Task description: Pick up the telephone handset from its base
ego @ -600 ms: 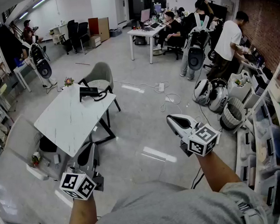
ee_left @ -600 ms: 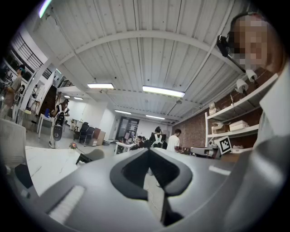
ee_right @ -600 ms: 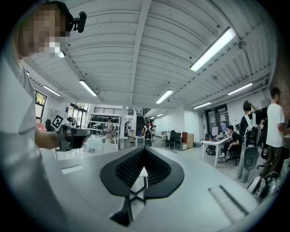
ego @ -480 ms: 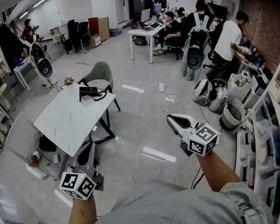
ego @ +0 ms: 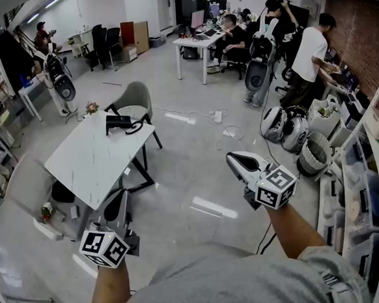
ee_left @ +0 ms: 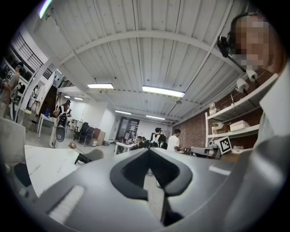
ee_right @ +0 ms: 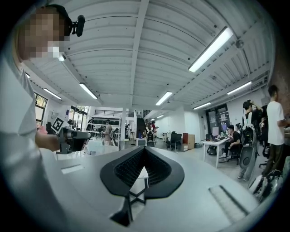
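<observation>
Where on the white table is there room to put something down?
The near end of the table is bare, from the telephone and little flowers at the far end down to the nearest corner. The far end is taken, and the shelves on the right are crowded.

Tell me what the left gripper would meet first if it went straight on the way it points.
Probably nothing near: the left gripper points level, past the near right edge of the white table, over floor toward the far desk. Depth is hard to judge.
</observation>
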{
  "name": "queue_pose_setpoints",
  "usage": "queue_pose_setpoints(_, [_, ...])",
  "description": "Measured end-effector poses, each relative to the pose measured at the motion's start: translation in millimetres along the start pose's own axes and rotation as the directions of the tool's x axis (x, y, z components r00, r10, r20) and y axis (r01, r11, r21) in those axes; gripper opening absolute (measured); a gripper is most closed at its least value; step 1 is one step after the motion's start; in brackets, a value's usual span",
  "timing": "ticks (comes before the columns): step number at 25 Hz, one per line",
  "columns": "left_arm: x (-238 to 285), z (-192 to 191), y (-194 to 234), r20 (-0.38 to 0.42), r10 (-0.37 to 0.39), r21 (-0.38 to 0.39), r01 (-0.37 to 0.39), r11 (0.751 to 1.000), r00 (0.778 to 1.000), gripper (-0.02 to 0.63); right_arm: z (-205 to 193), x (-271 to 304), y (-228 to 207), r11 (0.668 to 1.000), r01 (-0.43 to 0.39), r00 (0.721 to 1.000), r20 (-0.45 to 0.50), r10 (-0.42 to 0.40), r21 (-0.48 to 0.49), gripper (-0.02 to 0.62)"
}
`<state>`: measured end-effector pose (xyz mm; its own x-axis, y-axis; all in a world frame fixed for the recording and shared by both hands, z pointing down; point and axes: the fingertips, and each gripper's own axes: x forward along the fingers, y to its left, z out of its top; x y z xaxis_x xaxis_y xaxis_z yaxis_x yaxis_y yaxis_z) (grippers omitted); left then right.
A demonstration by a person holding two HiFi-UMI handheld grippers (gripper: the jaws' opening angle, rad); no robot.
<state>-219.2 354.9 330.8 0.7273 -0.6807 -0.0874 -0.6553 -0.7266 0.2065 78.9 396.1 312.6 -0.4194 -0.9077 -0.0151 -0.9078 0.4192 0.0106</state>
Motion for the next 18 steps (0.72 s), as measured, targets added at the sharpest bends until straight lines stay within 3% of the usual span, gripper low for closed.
queue_pose_setpoints(7, [11,-3,-17,-0.001,0.015,0.005,-0.015,1.000,1.000,0.058,0,-11,-20,0.998,-0.036,0.999,0.033,0.034,0.061,0.021])
queue_pose_setpoints(10, [18,-5,-26,0.008,0.025,0.014,-0.025,1.000,1.000,0.058,2,-16,-29,0.993,-0.083,0.995,0.053,0.079,0.080,0.237])
queue_pose_setpoints(11, [21,-5,-29,0.012,0.030,0.016,-0.030,0.999,0.999,0.058,2,-18,-34,0.993,-0.089,0.995,0.057,0.085,0.076,0.274])
queue_pose_setpoints(13, [29,-7,-37,0.016,0.038,0.017,-0.038,0.999,0.999,0.058,3,-24,-43,0.993,-0.095,0.994,0.058,0.091,0.064,0.311])
queue_pose_setpoints(18, [51,-13,-57,0.023,0.049,0.020,-0.050,0.999,0.999,0.058,2,-32,-67,0.991,-0.121,0.991,0.057,0.118,0.053,0.327])
